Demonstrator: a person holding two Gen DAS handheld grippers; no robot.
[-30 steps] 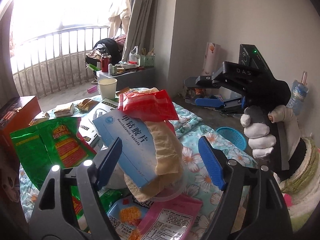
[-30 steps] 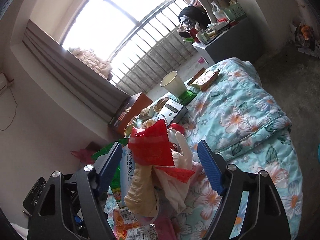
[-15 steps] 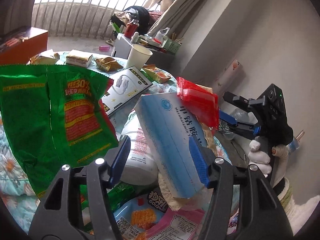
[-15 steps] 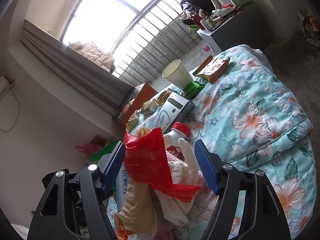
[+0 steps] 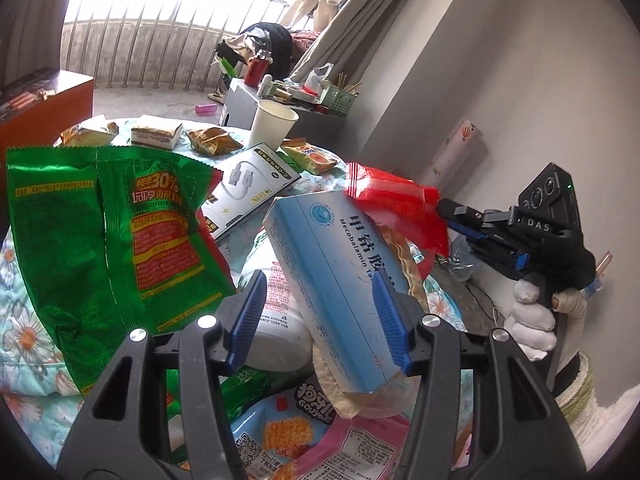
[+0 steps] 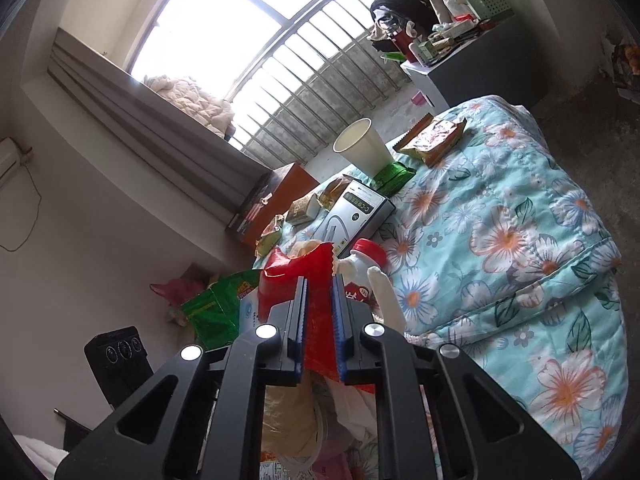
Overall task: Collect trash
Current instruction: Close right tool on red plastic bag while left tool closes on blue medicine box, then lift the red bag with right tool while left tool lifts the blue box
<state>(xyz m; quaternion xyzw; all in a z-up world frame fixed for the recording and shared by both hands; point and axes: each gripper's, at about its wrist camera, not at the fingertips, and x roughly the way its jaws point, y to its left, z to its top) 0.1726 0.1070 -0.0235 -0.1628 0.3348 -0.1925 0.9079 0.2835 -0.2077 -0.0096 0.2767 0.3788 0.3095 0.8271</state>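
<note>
A pile of trash lies on the floral bedcover (image 6: 520,240). A blue medicine box (image 5: 336,276) leans on top, between the jaws of my left gripper (image 5: 320,316), which stand apart around it and a white bottle (image 5: 276,308). A red wrapper (image 5: 396,208) tops the pile. My right gripper (image 6: 318,320) is shut on this red wrapper (image 6: 300,276); it shows at the right in the left wrist view (image 5: 480,224). A green snack bag (image 5: 112,240) stands at the left.
A paper cup (image 5: 272,124), a white charger box (image 5: 248,184) and several snack packets (image 5: 156,136) lie farther back on the bed. An orange cabinet (image 5: 44,100) stands left. A grey table (image 6: 472,60) with clutter stands by the window. Pink and blue packets (image 5: 300,440) lie below.
My right gripper closed onto the red wrapper. My left gripper moved in around the blue medicine box and its jaws narrowed.
</note>
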